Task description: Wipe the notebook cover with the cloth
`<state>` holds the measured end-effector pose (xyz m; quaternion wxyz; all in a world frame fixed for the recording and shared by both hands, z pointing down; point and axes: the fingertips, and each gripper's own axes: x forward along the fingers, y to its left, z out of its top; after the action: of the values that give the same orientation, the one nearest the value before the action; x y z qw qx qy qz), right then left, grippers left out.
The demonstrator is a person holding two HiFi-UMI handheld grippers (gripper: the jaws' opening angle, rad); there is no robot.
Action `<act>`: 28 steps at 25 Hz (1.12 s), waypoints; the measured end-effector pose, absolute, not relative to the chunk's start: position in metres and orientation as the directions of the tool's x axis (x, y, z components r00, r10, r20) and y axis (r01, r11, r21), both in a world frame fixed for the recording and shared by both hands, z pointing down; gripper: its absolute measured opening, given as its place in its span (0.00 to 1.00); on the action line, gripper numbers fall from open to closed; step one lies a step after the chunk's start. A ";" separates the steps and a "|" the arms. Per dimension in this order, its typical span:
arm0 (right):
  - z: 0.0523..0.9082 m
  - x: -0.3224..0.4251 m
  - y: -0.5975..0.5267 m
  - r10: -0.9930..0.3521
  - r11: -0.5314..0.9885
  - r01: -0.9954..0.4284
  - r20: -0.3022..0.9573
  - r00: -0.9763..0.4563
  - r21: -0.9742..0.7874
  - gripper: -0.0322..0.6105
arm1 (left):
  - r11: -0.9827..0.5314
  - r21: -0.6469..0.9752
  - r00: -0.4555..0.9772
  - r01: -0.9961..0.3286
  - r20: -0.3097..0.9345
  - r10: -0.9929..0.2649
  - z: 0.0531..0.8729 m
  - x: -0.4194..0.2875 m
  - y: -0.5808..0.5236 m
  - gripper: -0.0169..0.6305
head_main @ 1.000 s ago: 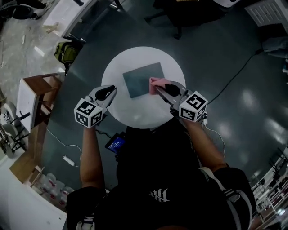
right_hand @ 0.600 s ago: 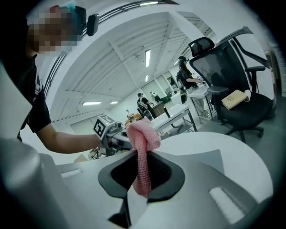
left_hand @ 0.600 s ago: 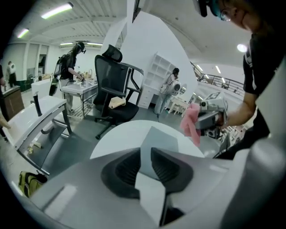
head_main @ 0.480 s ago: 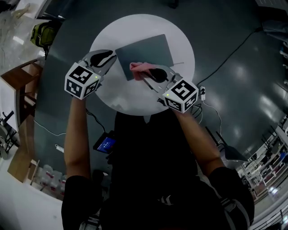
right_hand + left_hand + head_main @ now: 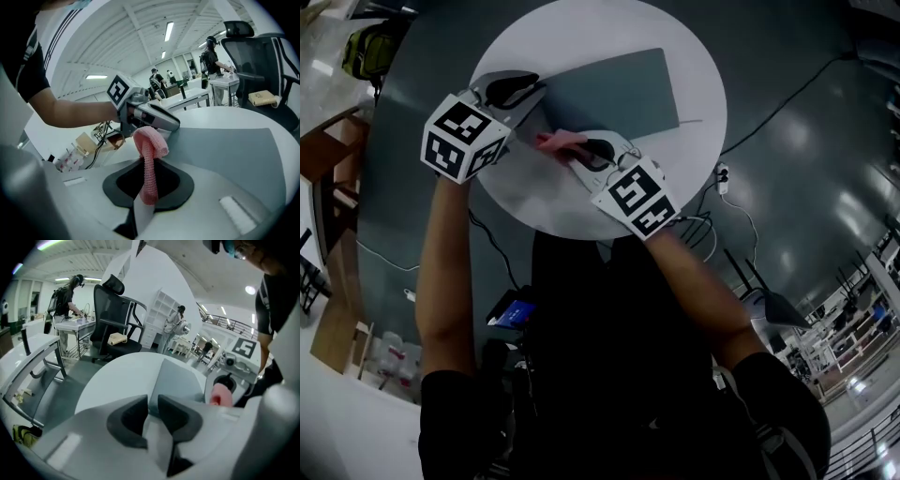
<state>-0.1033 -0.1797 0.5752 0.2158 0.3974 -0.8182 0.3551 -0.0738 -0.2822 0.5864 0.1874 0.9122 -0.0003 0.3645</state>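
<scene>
A grey-green notebook (image 5: 619,89) lies flat on a round white table (image 5: 694,150). My right gripper (image 5: 581,152) is shut on a pink cloth (image 5: 558,141), which hangs over the notebook's near left part. In the right gripper view the cloth (image 5: 150,145) stands folded between the jaws above the notebook (image 5: 234,154). My left gripper (image 5: 530,94) is shut, its tips at the notebook's left edge, close to the cloth. The left gripper view shows the notebook (image 5: 178,380) just past the jaws (image 5: 152,401), with the cloth (image 5: 220,394) to the right.
A black office chair (image 5: 115,319) stands beyond the table. Cables (image 5: 769,122) run over the dark floor at the right. A yellow-green backpack (image 5: 366,47) and a wooden shelf (image 5: 328,141) sit at the left. People work at desks in the background.
My right gripper has carried the cloth leftward over the cover, from its right edge to its near left part. The left gripper has closed in on the notebook's left edge.
</scene>
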 end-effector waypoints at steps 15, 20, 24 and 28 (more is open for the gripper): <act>0.596 -0.099 -0.179 -0.520 0.489 -0.860 0.744 -0.421 -0.145 0.10 | -0.954 0.268 0.650 -0.132 0.750 0.121 0.599 -0.080 -0.286 0.12; 0.597 -0.072 -0.177 -0.532 0.464 -0.877 0.753 -0.388 -0.124 0.10 | -0.963 0.240 0.621 -0.120 0.775 0.116 0.600 -0.083 -0.288 0.12; 0.598 -0.047 -0.168 -0.544 0.446 -0.889 0.758 -0.360 -0.102 0.10 | -0.974 0.199 0.594 -0.103 0.798 0.100 0.600 -0.080 -0.285 0.11; 0.599 -0.022 -0.161 -0.558 0.413 -0.907 0.764 -0.325 -0.084 0.10 | -0.979 0.182 0.579 -0.094 0.810 0.095 0.601 -0.081 -0.284 0.11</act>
<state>-0.0216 -0.1606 0.5987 0.3347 0.4749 -0.7710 0.2608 -0.0806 -0.2840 0.6006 0.1031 0.8826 0.0000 0.4587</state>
